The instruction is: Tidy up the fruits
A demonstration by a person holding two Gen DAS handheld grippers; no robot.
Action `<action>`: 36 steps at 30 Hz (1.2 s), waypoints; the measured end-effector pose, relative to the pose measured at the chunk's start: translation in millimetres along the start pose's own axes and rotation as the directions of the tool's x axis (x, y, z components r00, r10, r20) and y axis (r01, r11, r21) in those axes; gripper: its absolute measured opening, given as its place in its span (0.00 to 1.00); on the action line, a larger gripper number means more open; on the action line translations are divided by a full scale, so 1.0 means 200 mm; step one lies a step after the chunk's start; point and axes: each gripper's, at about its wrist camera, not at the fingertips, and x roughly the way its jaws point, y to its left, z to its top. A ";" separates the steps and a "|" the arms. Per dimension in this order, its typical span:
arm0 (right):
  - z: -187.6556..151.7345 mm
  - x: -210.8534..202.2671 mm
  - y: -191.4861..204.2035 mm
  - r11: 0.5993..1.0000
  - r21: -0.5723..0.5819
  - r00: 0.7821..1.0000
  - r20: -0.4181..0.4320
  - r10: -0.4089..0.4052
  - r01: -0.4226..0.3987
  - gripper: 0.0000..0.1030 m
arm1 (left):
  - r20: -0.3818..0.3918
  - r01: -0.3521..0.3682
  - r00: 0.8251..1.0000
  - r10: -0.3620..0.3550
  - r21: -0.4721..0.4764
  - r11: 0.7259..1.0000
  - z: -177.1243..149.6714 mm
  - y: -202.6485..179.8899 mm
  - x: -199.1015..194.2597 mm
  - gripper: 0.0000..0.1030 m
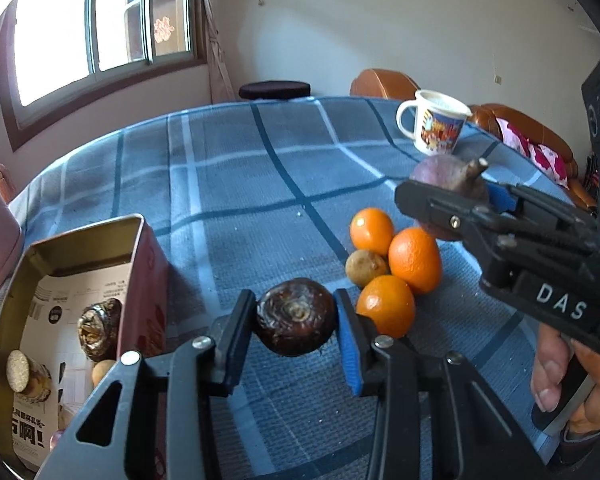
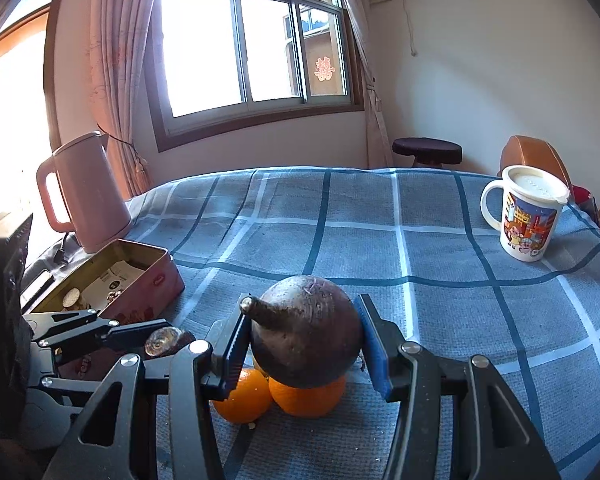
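Observation:
My left gripper [image 1: 296, 320] is shut on a dark brown water chestnut [image 1: 296, 316], held just above the blue checked cloth. To its left stands an open pink tin [image 1: 148, 264] with another water chestnut [image 1: 98, 328] and small pieces inside. Three oranges [image 1: 414, 260] and a small brown fruit [image 1: 366, 268] lie clustered to the right. My right gripper [image 2: 304, 336] is shut on a larger purple-brown bulb with a stub [image 2: 306, 332], held above two oranges [image 2: 306, 398]. It also appears in the left wrist view as the right gripper [image 1: 452, 196].
A lidded cartoon mug [image 2: 526, 216] stands at the far right of the table [image 2: 340, 220]. A pink kettle [image 2: 82, 192] sits at the back left behind the tin [image 2: 140, 280]. A person's hand [image 1: 568, 380] holds the right gripper's handle. Chairs and a stool stand beyond the table.

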 end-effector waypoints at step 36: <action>-0.02 -0.09 0.08 0.998 -0.057 0.997 0.070 0.035 -0.031 0.51 | 0.214 -0.042 0.976 0.049 -0.034 0.999 -0.02 0.02 -0.19 0.40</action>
